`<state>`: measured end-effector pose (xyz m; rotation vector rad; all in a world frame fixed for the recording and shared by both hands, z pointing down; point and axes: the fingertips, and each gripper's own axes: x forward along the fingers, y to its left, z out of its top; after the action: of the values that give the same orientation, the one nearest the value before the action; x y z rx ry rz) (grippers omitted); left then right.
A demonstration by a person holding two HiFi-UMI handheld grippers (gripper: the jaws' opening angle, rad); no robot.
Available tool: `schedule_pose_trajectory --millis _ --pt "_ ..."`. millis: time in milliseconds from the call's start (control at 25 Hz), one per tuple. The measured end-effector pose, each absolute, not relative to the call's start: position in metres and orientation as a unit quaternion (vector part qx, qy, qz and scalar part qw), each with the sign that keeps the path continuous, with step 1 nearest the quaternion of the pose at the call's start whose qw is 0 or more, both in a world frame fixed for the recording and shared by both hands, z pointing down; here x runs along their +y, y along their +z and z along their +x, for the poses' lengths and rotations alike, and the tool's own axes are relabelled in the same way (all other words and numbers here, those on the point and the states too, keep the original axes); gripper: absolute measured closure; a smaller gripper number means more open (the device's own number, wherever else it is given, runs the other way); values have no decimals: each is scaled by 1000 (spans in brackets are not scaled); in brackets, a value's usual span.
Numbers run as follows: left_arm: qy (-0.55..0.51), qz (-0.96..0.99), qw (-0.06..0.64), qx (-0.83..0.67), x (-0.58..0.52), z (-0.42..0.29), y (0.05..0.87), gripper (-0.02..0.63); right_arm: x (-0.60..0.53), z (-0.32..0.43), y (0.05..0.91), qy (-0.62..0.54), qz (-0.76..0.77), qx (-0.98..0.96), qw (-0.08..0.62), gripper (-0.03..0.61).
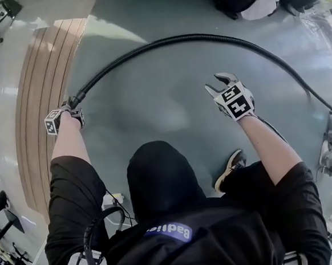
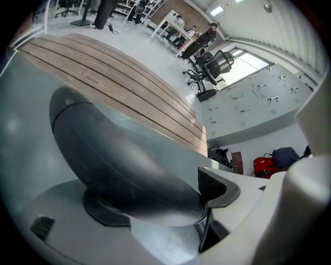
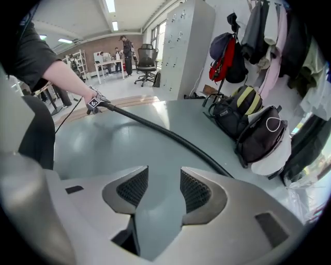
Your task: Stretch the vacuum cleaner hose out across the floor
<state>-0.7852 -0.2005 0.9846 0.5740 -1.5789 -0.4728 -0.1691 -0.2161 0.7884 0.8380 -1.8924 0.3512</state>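
Note:
The black ribbed vacuum hose (image 1: 187, 39) lies on the grey floor in a wide arc from the left to the right edge. Its smooth dark end piece (image 2: 119, 160) sits between the jaws of my left gripper (image 1: 71, 108), low over the floor by the wooden strip. In the left gripper view, the left gripper (image 2: 160, 199) stands wide; the end piece rests on the left pad, and the right pad (image 2: 217, 189) does not visibly press on it. My right gripper (image 1: 218, 82) hovers above the floor inside the arc, open and empty (image 3: 164, 189). From there the hose (image 3: 170, 135) runs to the left gripper (image 3: 95, 103).
A curved band of wooden floor (image 1: 43, 98) borders the grey floor on the left. Dark bags (image 3: 253, 134) and hanging coats (image 3: 279, 41) line the far side beside grey lockers (image 3: 191, 46). Office chairs (image 2: 214, 64) stand farther off. My shoe (image 1: 230, 168) is below the right gripper.

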Motion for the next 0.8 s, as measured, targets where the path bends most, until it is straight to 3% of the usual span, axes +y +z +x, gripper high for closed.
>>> schedule_pose_trajectory --millis 240,440,520,800 --pt "-210 240 658 -682 -157 -764 976 215 -248 -157 762 138 335 -834 417 397" --pt "-217 342 550 -730 -178 -824 923 215 -241 -108 788 155 339 -821 432 397" --pt "-197 359 542 -733 -188 -844 911 215 -228 -102 797 170 338 -812 444 397" --pt "-61 428 658 -617 -198 -867 938 215 -211 -99 796 175 364 -783 472 397"
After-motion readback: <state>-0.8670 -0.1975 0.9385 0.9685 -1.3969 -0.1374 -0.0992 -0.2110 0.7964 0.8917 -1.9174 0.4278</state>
